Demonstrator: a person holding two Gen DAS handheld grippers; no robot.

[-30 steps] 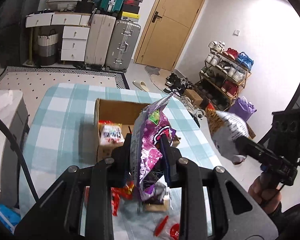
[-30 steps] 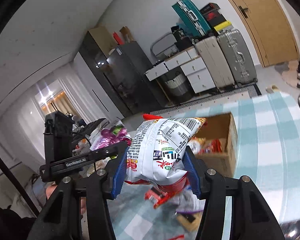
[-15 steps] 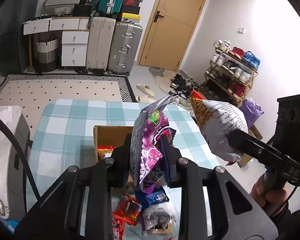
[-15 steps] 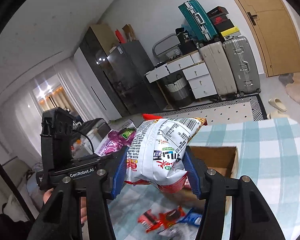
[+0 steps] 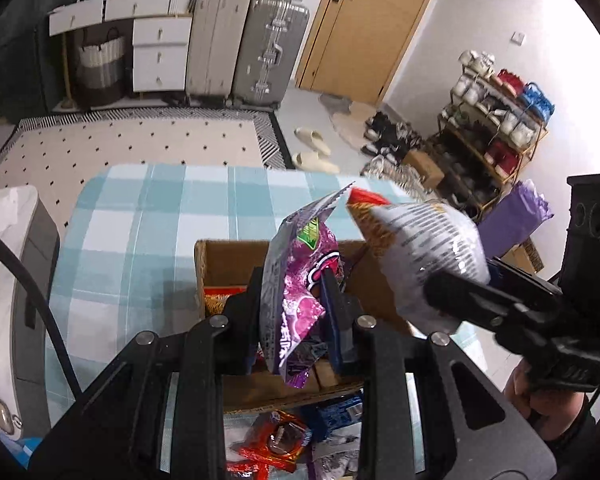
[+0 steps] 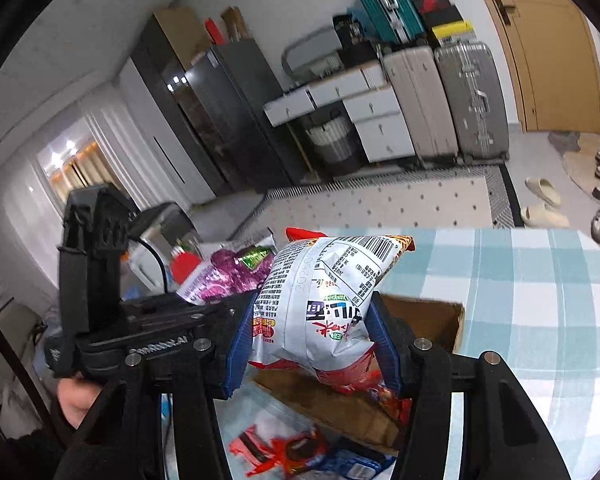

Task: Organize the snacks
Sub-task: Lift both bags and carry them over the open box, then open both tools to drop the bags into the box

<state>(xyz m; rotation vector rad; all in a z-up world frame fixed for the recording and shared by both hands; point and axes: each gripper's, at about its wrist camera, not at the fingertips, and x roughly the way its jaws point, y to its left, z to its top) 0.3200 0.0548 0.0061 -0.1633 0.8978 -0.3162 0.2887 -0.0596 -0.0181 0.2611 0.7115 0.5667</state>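
My left gripper (image 5: 296,320) is shut on a purple snack bag (image 5: 300,280) and holds it above the near part of an open cardboard box (image 5: 228,256). My right gripper (image 6: 312,340) is shut on a white and red snack bag (image 6: 324,300), held over the same box (image 6: 432,316). In the left wrist view the white bag (image 5: 424,252) hangs just right of the purple one. The purple bag also shows in the right wrist view (image 6: 228,276). Red packets lie inside the box (image 5: 220,292).
The box stands on a table with a blue checked cloth (image 5: 140,240). Loose red and blue snack packets (image 5: 276,444) lie on the cloth before the box, also seen in the right wrist view (image 6: 284,452). A grey appliance (image 5: 16,280) stands left of the table.
Both grippers have risen and drawn back with their bags held. The box now sits lower and nearer under the bags, and the white bag has come close to the purple one.
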